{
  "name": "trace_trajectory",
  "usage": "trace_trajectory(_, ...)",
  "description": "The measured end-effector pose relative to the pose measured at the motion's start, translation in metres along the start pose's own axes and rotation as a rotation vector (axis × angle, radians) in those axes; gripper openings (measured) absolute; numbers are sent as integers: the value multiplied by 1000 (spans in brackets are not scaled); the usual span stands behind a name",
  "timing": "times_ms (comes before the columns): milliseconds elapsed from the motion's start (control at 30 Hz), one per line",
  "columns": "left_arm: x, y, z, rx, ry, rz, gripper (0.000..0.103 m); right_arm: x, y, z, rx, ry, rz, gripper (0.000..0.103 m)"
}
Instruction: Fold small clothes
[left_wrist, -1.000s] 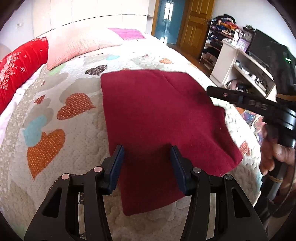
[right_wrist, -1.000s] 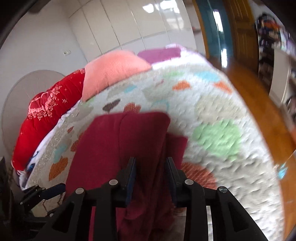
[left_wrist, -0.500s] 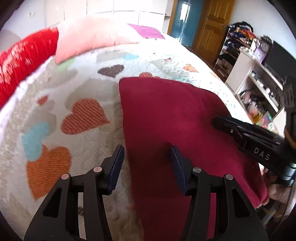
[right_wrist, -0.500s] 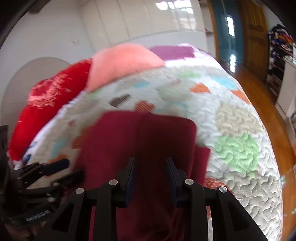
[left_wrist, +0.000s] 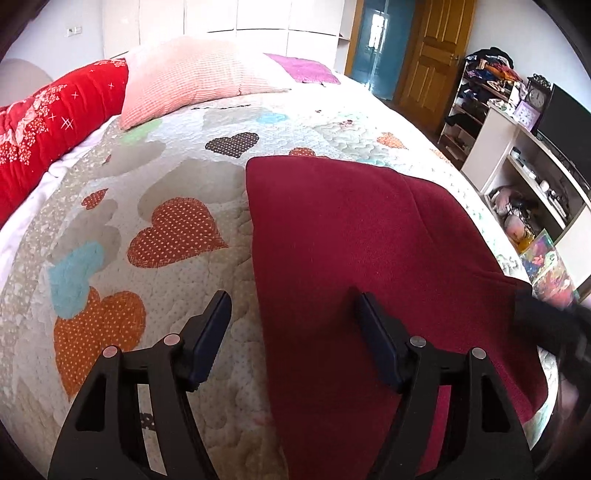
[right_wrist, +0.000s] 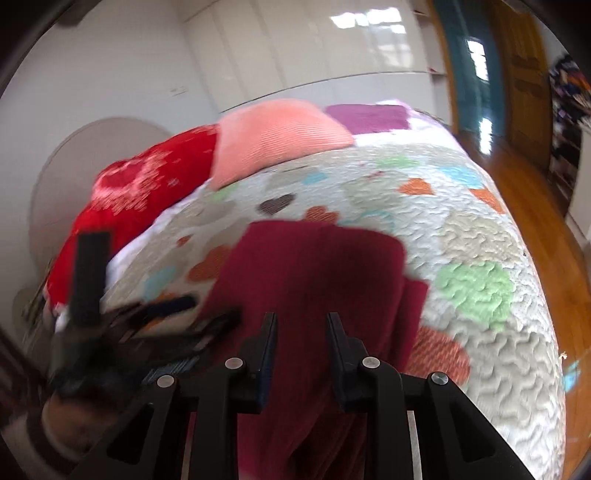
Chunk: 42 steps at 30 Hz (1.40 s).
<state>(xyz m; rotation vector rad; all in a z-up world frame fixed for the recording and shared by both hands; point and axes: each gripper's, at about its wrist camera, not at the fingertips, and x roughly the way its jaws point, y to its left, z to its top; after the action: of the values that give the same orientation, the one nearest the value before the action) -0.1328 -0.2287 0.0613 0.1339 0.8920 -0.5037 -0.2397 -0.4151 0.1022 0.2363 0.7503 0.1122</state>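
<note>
A dark red garment (left_wrist: 354, 258) lies folded lengthwise on the heart-patterned quilt (left_wrist: 170, 184), its near end hanging over the bed's edge. My left gripper (left_wrist: 291, 317) is open and empty; its jaws straddle the garment's left edge just above the cloth. In the right wrist view the same garment (right_wrist: 317, 266) runs under my right gripper (right_wrist: 301, 334), whose jaws stand apart with cloth between them, not pinched. The left gripper shows blurred at the left of that view (right_wrist: 173, 314).
A red bolster (left_wrist: 48, 125), a pink pillow (left_wrist: 192, 81) and a purple cloth (left_wrist: 303, 68) lie at the head of the bed. White shelves (left_wrist: 524, 173) with clutter stand to the right, with a wooden door (left_wrist: 432, 55) behind. Wooden floor (right_wrist: 532, 184) lies past the bed's right side.
The left gripper has shifted left, so its jaws now straddle the garment's left edge. The right gripper has dropped toward the lower right of the left view. The cloth lies flatter.
</note>
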Motion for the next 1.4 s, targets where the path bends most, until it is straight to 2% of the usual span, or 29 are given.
trace_trajectory(67, -1, 0, -1, -6, 1, -8, 72, 0, 4, -18, -12, 32, -10, 25)
trace_trajectory(133, -1, -3, -2, -2, 8, -12, 72, 12, -1, -39, -15, 72, -68, 24)
trace_trajectory(167, -3, -5, -3, 5, 3, -3, 72, 19, -7, -49, 5, 74, -59, 24)
trace_trajectory(233, -6, -8, -5, 26, -6, 14, 72, 17, -9, -54, 29, 43, -47, 24)
trace_trajectory(367, -13, -8, -5, 26, 0, 20, 71, 8, 2, -47, 21, 45, -60, 26)
trace_trajectory(433, -16, -6, -6, 23, 4, 8, 71, 2, 0, -43, 43, 32, -39, 33)
trace_trajectory(467, -18, -4, -6, 19, 7, 2, 71, -3, -2, -40, 69, 11, -12, 42)
trace_trajectory(533, -20, 0, -8, 2, 19, -29, 71, -7, -7, -35, 114, -20, 20, 55)
trace_trajectory(600, -22, 8, -9, -28, 28, -79, 72, -9, -12, -30, 143, -41, -3, 73)
trace_trajectory(667, -23, 19, -11, -74, 34, -149, 72, -13, -21, -26, 168, -69, -55, 74)
trace_trajectory(767, -13, 32, -11, -141, 61, -215, 79, -7, -39, -21, 223, -61, -46, 81)
trace_trajectory(933, 8, 36, -12, -215, 99, -310, 82, 39, -77, -21, 322, 52, 15, 81)
trace_trajectory(1000, 18, 34, -10, -233, 114, -352, 83, 53, -89, -25, 356, 65, 73, 87)
trace_trajectory(1100, 25, 26, -6, -213, 106, -372, 83, 57, -88, -24, 342, 19, 118, 88)
trace_trajectory(1133, 25, 23, -5, -188, 107, -378, 76, 61, -84, -22, 324, 24, 139, 84)
trace_trajectory(1167, 23, 18, -4, -157, 112, -375, 74, 64, -79, -19, 310, 29, 159, 71)
trace_trajectory(1233, 15, 17, -2, -126, 97, -355, 58, 66, -69, -16, 291, 30, 158, 68)
trace_trajectory(1267, 8, 17, -1, -110, 90, -351, 55, 63, -62, -14, 274, 24, 136, 67)
trace_trajectory(1367, -16, 25, 2, -97, 69, -318, 52, 49, -43, -7, 258, -12, 150, 62)
trace_trajectory(1400, -27, 30, 2, -85, 51, -291, 52, 42, -37, -4, 273, -22, 204, 61)
